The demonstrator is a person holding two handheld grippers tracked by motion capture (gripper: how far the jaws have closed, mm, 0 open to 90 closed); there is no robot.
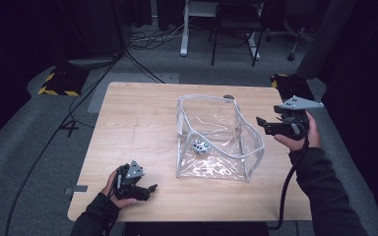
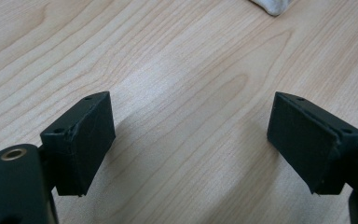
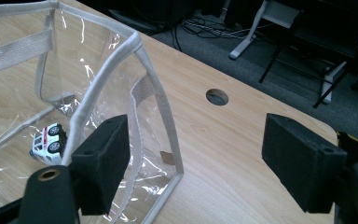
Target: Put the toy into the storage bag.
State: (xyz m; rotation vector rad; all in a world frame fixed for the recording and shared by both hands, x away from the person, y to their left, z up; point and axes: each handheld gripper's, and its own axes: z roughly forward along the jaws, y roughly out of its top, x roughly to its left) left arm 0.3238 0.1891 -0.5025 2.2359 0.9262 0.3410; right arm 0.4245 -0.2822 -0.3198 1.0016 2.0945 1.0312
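Observation:
A clear plastic bag (image 1: 204,97) with white trim stands open in the middle of the wooden table (image 1: 138,128). A small white toy car (image 1: 201,146) lies on its side inside it. My right gripper (image 1: 262,126) hovers just right of the bag's right wall, open and empty. In the right gripper view its jaws (image 3: 196,158) stand wide beside the bag's trim (image 3: 154,79), and the car (image 3: 49,142) shows through the plastic. My left gripper (image 1: 150,189) rests low near the table's front left, open and empty; its jaws (image 2: 191,135) frame bare wood, with a bag corner (image 2: 272,5) beyond.
A round cable hole (image 1: 228,97) sits in the table behind the bag. Beyond the far edge are a white desk leg (image 1: 183,29), a black chair frame (image 1: 234,34) and cables on the grey floor. Black-and-yellow striped blocks (image 1: 59,83) lie at both far corners.

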